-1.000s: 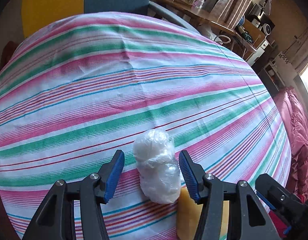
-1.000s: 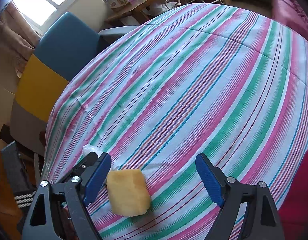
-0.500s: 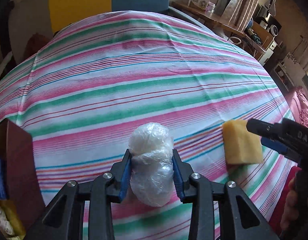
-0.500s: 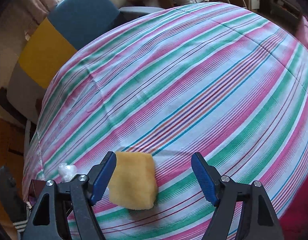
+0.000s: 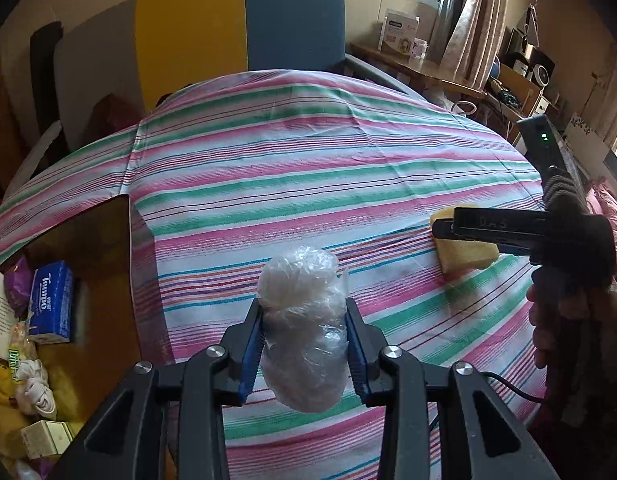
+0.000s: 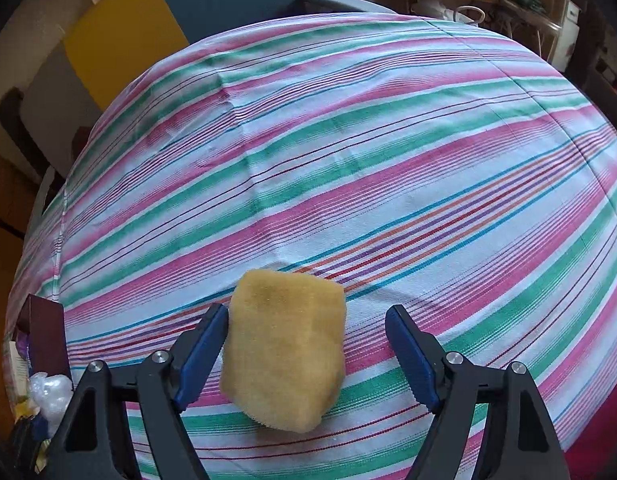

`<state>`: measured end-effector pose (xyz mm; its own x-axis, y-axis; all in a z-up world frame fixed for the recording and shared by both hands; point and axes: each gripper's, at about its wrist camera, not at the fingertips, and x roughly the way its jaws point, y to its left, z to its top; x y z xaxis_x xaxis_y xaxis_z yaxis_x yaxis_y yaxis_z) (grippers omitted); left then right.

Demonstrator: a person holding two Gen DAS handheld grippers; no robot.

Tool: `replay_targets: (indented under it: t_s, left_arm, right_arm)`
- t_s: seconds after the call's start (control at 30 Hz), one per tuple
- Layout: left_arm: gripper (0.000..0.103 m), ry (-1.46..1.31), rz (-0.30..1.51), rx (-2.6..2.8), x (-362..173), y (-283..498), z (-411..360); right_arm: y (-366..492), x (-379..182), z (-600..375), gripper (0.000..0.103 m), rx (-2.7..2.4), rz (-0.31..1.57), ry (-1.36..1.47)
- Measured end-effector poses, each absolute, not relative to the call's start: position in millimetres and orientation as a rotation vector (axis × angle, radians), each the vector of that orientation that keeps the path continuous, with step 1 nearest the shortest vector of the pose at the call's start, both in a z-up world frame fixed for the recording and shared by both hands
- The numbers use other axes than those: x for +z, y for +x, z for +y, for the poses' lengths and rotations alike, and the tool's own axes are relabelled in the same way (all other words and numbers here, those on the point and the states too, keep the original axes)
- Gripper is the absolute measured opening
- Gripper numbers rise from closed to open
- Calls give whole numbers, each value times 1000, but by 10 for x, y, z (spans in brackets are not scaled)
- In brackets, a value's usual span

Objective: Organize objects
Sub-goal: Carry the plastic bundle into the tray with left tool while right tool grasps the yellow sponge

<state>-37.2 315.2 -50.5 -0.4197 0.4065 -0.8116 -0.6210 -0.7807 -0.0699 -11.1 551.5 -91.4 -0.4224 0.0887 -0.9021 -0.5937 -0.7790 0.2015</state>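
Observation:
My left gripper (image 5: 304, 340) is shut on a clear plastic bag of white stuff (image 5: 302, 332) and holds it above the striped cloth (image 5: 308, 184). The bag also shows small at the lower left of the right wrist view (image 6: 52, 394). A yellow sponge (image 6: 284, 348) lies on the cloth between the open fingers of my right gripper (image 6: 306, 354); the left pad touches its side, the right pad stands apart. In the left wrist view the sponge (image 5: 464, 252) lies at the right, partly hidden by the right gripper (image 5: 448, 228).
A brown cardboard box (image 5: 88, 240) stands at the table's left edge, holding a blue Tempo tissue pack (image 5: 50, 300), white cord and small packets. A blue and yellow chair (image 5: 236, 28) stands behind the table. A cluttered desk (image 5: 428, 68) is at the back right.
My left gripper closed on the bag, lifted it and drew back left, bringing the box into view. My right gripper moved in until the sponge lay between its open fingers.

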Motion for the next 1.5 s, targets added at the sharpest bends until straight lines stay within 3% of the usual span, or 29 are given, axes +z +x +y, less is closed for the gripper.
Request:
replay_targets:
  t_s: [0.53,0.57,0.6,0.67,0.77,1.0,1.37,1.5]
  left_arm:
    - [37,-1121,258,2259,-283,-286,2757]
    - [37,-1121,253,2262,-279,-284,2728]
    - [37,-1122,249,2265,-274,-283,2699]
    - [37,-1127,242,2272,-272,-279,2640]
    - [37,-1137,223,2283,-260,-279,2511]
    - [37,-1170,152,2340,-233,-322,1984]
    - [37,-1311,-98,2505,-314,-459,529]
    - [37,-1344,-146,2489,-376,-508,380]
  right_arm:
    - [-239,-967,5333,80,2275,546,-1449]
    - [-247,-974,5321,75,2279,534,-1458]
    - [-247,-970,5295,59,2288,506,-1468]
    - [-266,-942,5195,41,2343,444,-1481]
    - [-308,-974,5016,38,2350,266,-1514]
    - [-278,-1012,5020,38,2362,269,-1525]
    - [-278,-1005,4913,38,2364,181,-1527]
    - [-279,-1001,4909,38,2361,171,-1526]
